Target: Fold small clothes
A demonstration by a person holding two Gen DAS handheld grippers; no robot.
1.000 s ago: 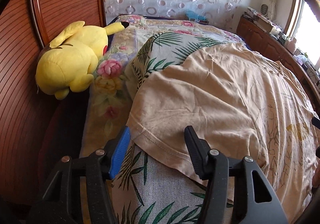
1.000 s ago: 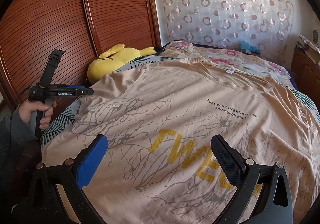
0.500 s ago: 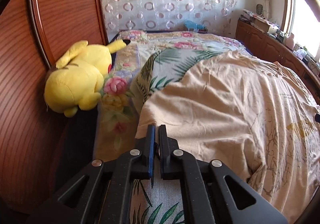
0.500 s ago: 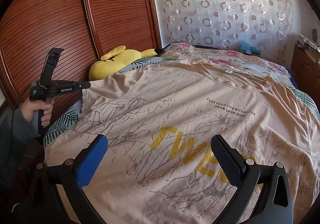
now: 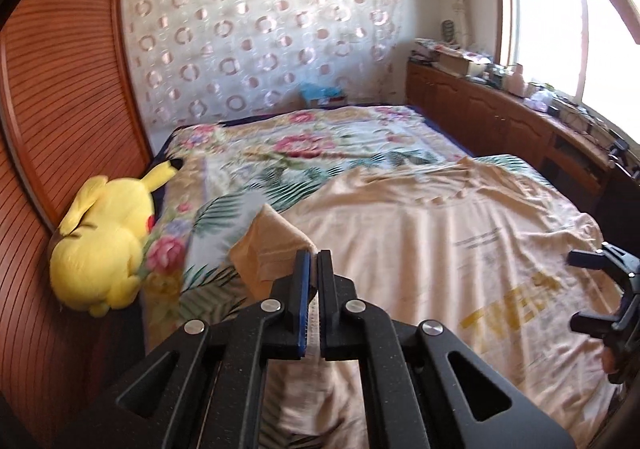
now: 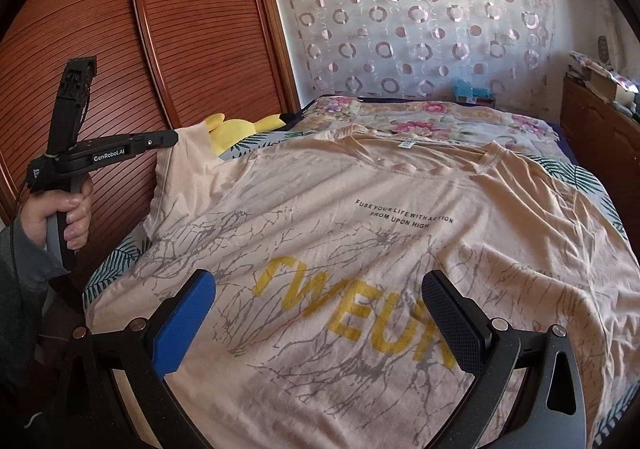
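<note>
Left gripper [image 5: 313, 261]: clenched on the sleeve [image 5: 266, 245] of the beige T-shirt [image 6: 360, 217], with the sleeve raised clear of the bed. In the right wrist view this gripper [image 6: 170, 139] sits at the left edge of the frame, and the sleeve hangs from it in a slack fold.

Right gripper [image 6: 320, 313]: released, jaws wide apart, low over the lower chest print. Whether it touches the cloth cannot be told from this angle.

The T-shirt lies face up, collar toward the upper centre of the right wrist frame, hem toward the bottom; its long axis runs up the frame, away from the right gripper. The held sleeve is at the left margin and the body spreads to the right, so the left gripper is the nearer one, and the fold would likely carry the sleeve rightward over the chest.

Surface: floral bedspread [image 5: 304, 153], soft, partly covered by the shirt. A yellow Pikachu plush [image 5: 104, 241] lies at the left edge of the bed against the wooden sliding doors [image 6: 168, 33]. Patterned curtain [image 6: 420, 21] behind; wooden cabinets [image 5: 500, 113] at right.
</note>
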